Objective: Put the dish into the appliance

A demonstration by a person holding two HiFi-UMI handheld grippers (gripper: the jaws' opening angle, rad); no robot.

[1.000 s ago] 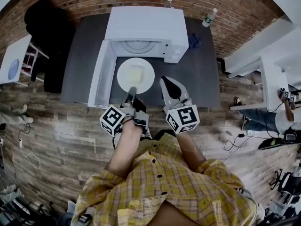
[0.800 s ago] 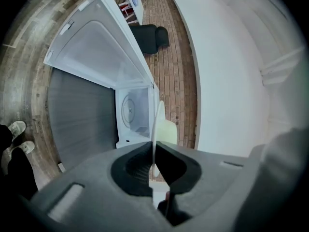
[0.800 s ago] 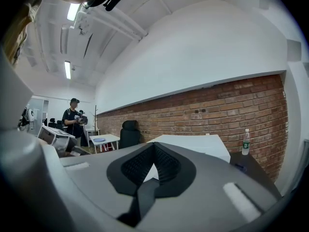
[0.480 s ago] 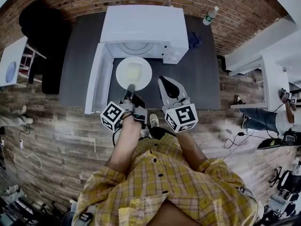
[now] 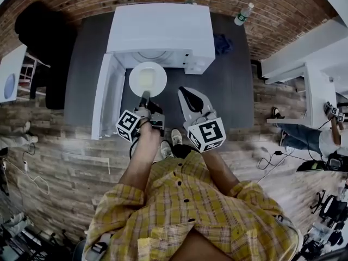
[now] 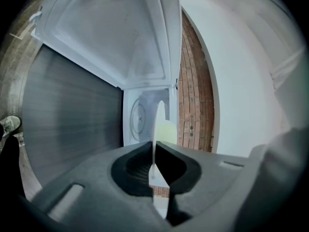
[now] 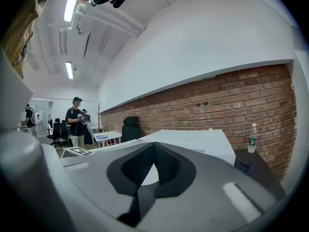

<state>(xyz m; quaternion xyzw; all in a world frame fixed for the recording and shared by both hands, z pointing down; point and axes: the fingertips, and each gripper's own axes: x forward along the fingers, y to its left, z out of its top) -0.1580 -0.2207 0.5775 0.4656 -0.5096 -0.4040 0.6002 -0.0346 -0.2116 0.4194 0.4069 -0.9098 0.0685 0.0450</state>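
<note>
Left gripper [image 5: 144,99] clamps the dish [image 5: 148,78] by its near rim, likely stiff, slick, breakable; right gripper [image 5: 186,95] closed, empty.

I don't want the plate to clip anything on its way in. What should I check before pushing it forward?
1. Left gripper shut on the plate rim: ok.
2. Microwave door swung wide open: ok.
3. Plate lined up with the opening: ok.
4. Turntable in sight, nothing seen on it: ok.
5. Right gripper shut, empty, off to the plate's right: ok.
6. Clearance above the plate: cannot tell.
</note>
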